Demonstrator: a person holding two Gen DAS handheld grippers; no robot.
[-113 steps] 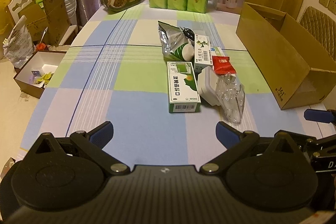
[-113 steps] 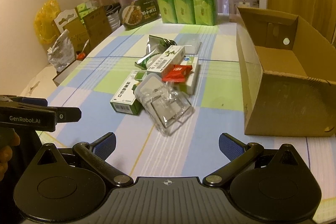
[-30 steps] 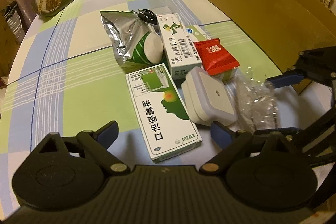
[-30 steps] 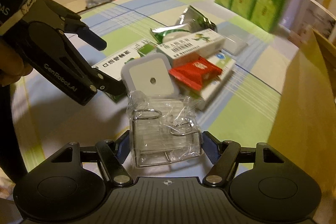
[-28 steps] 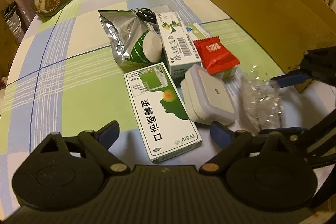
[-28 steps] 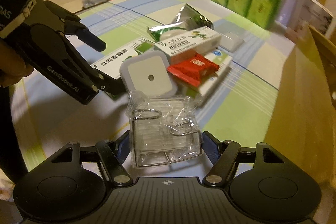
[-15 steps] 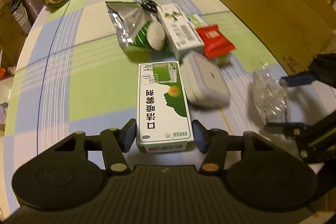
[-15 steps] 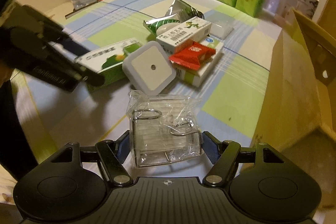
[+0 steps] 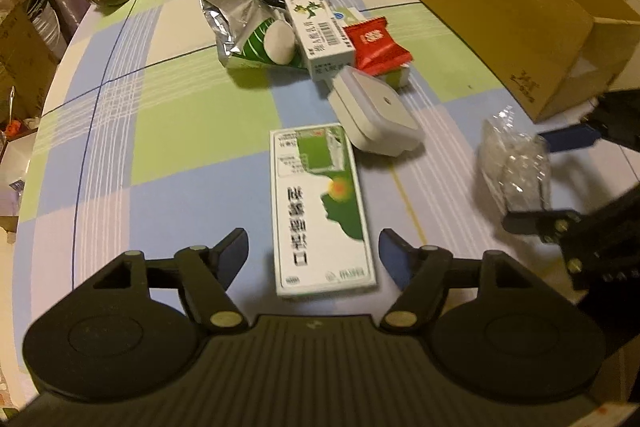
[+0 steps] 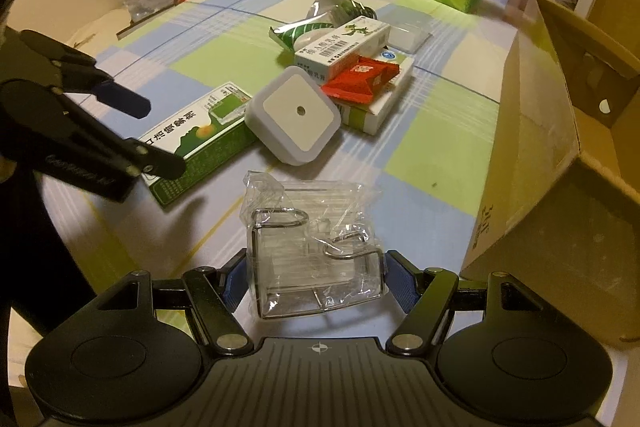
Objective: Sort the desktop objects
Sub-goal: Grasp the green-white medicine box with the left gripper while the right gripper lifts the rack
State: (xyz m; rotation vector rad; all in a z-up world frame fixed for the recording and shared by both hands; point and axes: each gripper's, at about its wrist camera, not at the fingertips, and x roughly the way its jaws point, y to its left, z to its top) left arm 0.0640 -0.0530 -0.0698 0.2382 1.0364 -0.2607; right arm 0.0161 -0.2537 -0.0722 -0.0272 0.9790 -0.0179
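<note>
We hold the crinkly clear-plastic packet with a wire rack inside (image 10: 316, 259) clamped in our right tongs (image 10: 316, 281), near the open brown cardboard box (image 10: 560, 155) at right. It looks light, slippery and crushable, so gripping its stiff sides seems wisest. Our left tongs (image 9: 312, 255) are opening, pads clear of the flat green-and-white carton (image 9: 320, 207) lying between them on the checked surface (image 9: 160, 131).

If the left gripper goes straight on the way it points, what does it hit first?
Probably the green-and-white medicine box, lying between the opening jaws of the left gripper; beyond it sits the white square night light.
</note>
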